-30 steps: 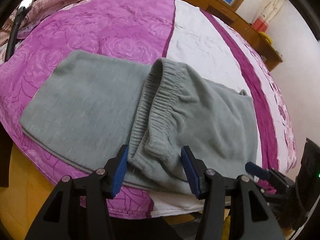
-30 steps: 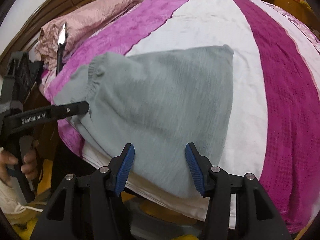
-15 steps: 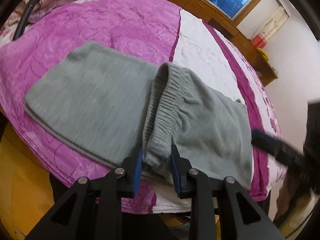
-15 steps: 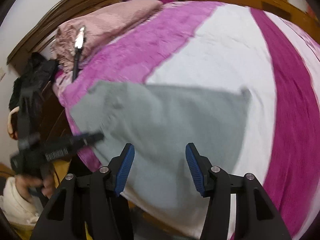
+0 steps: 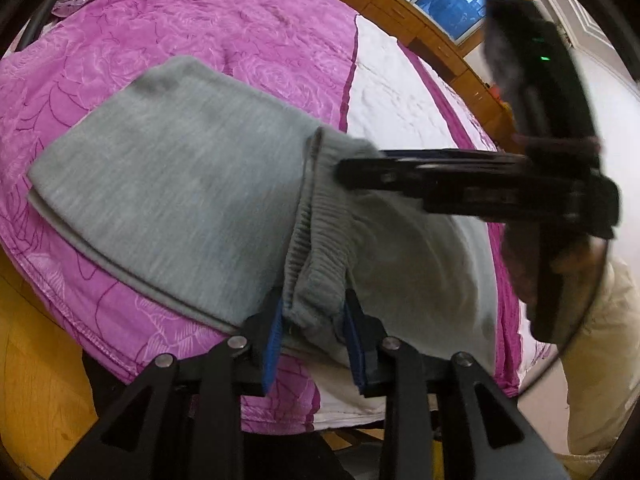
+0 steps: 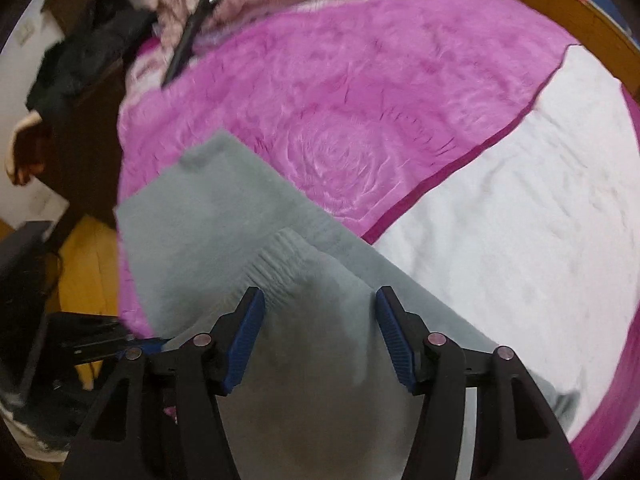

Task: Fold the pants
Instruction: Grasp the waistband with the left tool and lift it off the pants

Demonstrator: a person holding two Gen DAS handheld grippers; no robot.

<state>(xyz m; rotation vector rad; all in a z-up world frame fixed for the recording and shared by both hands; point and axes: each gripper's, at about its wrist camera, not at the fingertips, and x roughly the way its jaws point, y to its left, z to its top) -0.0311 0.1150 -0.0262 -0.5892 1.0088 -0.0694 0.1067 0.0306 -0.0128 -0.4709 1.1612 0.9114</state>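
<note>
Pants (image 5: 180, 184) on bed (image 5: 248, 40) near its edge, partly folded; waistband (image 5: 320, 264) clamped in left tongs (image 5: 314, 338), right tongs (image 6: 320, 332) agape over cloth, empty; final fold judged outstanding.

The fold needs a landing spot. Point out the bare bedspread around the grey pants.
Free: the magenta rose panel beyond the pants, and the white panel right of the dark seam. Crowded: the near bed edge, where the left gripper clamps the waistband and the right gripper hangs open above it.
</note>
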